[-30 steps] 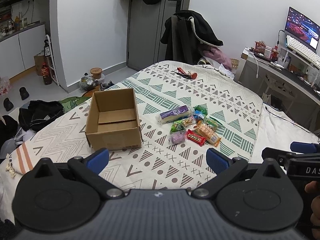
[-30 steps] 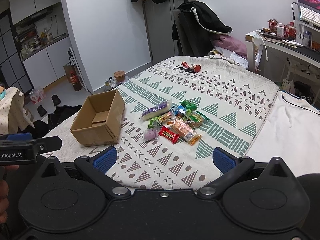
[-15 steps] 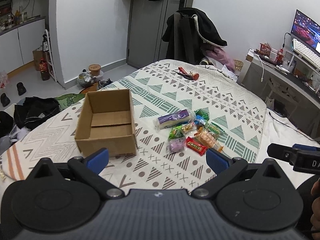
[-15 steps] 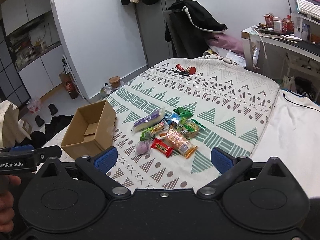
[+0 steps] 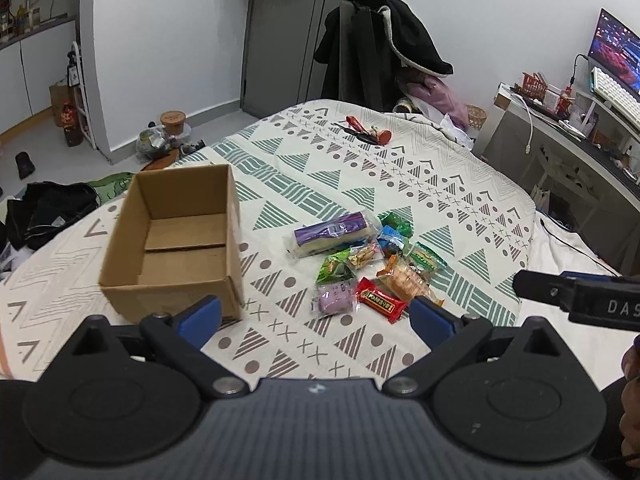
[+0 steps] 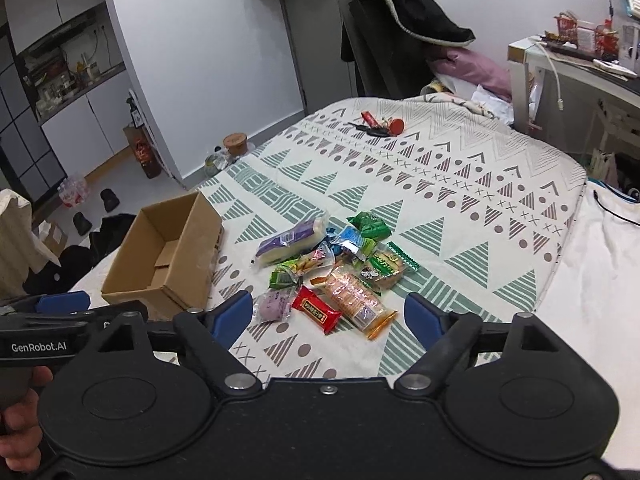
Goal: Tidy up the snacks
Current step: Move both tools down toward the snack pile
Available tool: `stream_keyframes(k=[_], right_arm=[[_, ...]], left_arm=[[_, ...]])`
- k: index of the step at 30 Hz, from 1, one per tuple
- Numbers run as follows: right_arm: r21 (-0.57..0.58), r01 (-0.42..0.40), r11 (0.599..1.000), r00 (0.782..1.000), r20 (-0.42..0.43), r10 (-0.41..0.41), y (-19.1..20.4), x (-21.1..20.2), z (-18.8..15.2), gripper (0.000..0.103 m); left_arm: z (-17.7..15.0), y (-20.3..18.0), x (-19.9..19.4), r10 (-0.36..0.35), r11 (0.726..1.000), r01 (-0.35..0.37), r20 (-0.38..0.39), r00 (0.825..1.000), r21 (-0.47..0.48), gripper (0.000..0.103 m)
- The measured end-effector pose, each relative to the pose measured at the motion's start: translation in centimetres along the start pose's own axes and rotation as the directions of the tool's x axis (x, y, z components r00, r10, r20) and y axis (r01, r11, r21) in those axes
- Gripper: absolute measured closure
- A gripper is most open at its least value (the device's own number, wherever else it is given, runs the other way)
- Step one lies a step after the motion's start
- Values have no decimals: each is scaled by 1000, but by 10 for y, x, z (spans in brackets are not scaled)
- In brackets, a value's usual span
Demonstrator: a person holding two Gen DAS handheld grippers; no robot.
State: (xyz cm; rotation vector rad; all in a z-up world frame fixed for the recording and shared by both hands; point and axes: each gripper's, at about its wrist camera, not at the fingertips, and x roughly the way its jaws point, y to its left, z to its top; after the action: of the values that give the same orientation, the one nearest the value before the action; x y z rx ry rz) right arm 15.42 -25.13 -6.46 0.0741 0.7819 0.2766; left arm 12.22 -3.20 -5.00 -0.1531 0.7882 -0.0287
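An open cardboard box (image 5: 172, 244) (image 6: 164, 252) stands empty on the patterned bedspread (image 5: 400, 176). To its right lies a heap of several snack packets: a long purple one (image 5: 332, 232) (image 6: 290, 238), a red bar (image 5: 380, 300) (image 6: 316, 309), an orange cracker pack (image 6: 354, 298), a small mauve packet (image 6: 274, 306). My left gripper (image 5: 314, 318) hovers open before the box and the heap, nothing between its fingers. My right gripper (image 6: 328, 314) hangs above the near edge of the heap, its jaws closing with nothing pressed between them.
A chair draped with dark coats (image 5: 376, 44) stands beyond the bed. A desk with a monitor and keyboard (image 5: 608, 80) runs along the right. Keys and small red items (image 6: 380, 124) lie on the far bedspread. Clothes and shoes litter the floor at the left (image 5: 48, 208).
Both grippers have moved forward and slightly down toward the box and snacks, which now appear larger. The right gripper's fingers have drawn somewhat closer together.
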Motion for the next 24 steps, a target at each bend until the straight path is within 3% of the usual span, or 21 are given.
stream_keyframes(k=[9, 18, 22, 24], right_arm=[[-11, -44, 999, 998, -56, 43, -16, 40, 14, 23], [-3, -88, 996, 987, -133, 87, -35, 94, 12, 37], [-17, -86, 996, 983, -167, 82, -41, 118, 9, 43], [-13, -89, 996, 979, -183, 85, -44, 128, 8, 44]], left_arm=[[8, -4, 47, -2, 1000, 0, -45, 999, -31, 7], [9, -5, 105, -18, 998, 10, -119, 993, -64, 19], [7, -4, 134, -24, 996, 11, -158, 987, -85, 37], [6, -4, 147, -29, 995, 11, -178, 984, -98, 41]])
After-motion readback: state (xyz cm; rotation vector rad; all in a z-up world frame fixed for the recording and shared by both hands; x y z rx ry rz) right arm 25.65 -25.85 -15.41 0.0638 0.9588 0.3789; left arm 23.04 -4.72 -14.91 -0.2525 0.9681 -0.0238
